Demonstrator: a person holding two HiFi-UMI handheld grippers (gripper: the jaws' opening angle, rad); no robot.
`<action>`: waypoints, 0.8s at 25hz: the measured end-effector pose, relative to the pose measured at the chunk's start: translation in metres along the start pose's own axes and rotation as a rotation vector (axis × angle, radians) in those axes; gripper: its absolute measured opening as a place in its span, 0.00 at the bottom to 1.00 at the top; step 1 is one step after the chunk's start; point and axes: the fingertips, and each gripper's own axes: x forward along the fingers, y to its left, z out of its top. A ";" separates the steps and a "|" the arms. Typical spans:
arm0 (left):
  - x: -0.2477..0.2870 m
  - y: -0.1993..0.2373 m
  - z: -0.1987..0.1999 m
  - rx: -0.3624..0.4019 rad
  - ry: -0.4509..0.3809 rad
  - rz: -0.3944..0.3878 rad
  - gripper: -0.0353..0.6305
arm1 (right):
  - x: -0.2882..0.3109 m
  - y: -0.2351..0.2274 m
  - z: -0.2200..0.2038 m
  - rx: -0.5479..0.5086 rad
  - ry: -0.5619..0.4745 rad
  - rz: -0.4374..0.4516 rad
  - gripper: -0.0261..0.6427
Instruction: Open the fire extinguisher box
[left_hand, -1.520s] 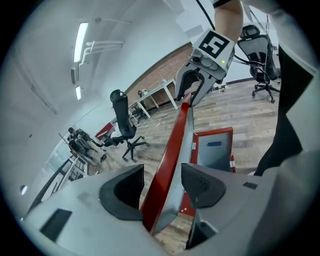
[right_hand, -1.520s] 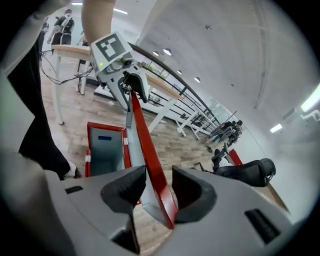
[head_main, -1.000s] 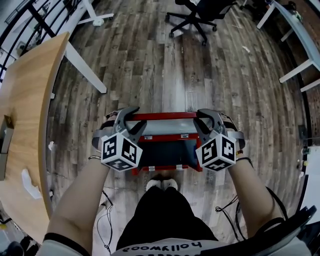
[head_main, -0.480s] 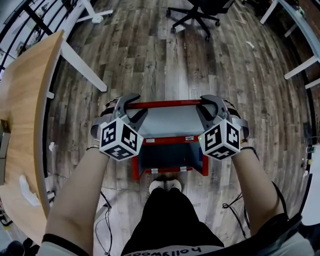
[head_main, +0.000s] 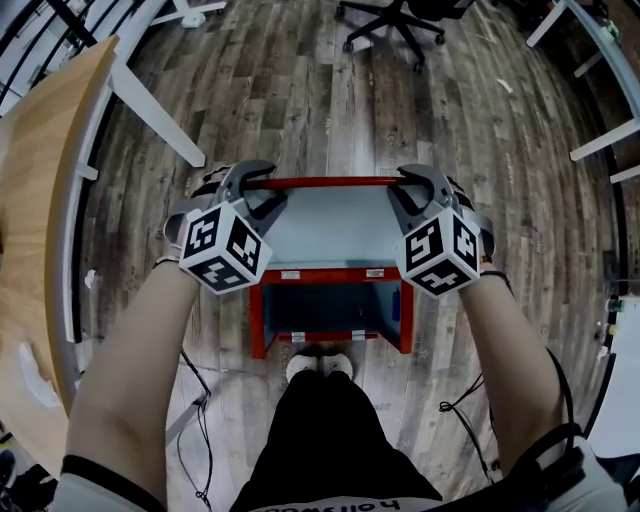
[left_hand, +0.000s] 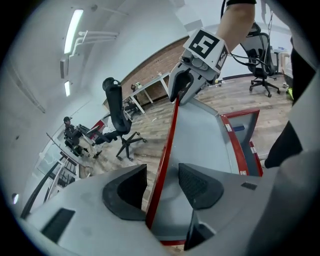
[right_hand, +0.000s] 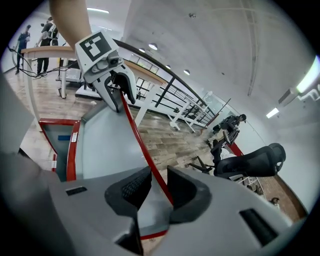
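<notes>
Red metal fire extinguisher box (head_main: 256, 322) on the floor directly in front of the person, its cavity open to the head view. Its hinged lid (head_main: 325, 225), a flat grey panel with a red rim, stands tilted up from the box's far edge, grey face toward the person. 2 small white labels (head_main: 290, 274) sit on the red frame bar along the hinge line.

Left gripper (head_main: 262, 187), at the lid's far left corner: jaws well apart astride the red rim, which runs between them. In the left gripper view a gap shows on each side of the rim, so the pads are not seen pressing it. Right gripper (head_main: 402, 187), at the far right corner: jaws narrowly parted and closed on the same rim (the right gripper view shows the red strip filling the slot between the pads). Each gripper appears in the other's view at the opposite end of the rim.

Surroundings: white shoes (head_main: 320, 365) touching the box's near wall; grey-brown wood-plank floor (head_main: 330, 100); light wooden tabletop (head_main: 40, 200) on white legs (head_main: 155, 110) at left; black wheeled office chair (head_main: 395, 20) well beyond the box; dark cables (head_main: 195, 400) beside the person's left leg.
</notes>
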 end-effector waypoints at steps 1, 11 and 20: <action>0.003 -0.001 -0.001 0.003 0.001 -0.012 0.35 | 0.002 0.000 -0.001 0.007 -0.004 0.000 0.18; 0.027 -0.002 -0.015 0.028 -0.029 -0.056 0.35 | 0.035 0.000 -0.013 0.037 -0.003 -0.033 0.18; 0.041 -0.001 -0.021 0.024 -0.047 -0.080 0.35 | 0.055 -0.002 -0.019 0.052 -0.013 -0.077 0.18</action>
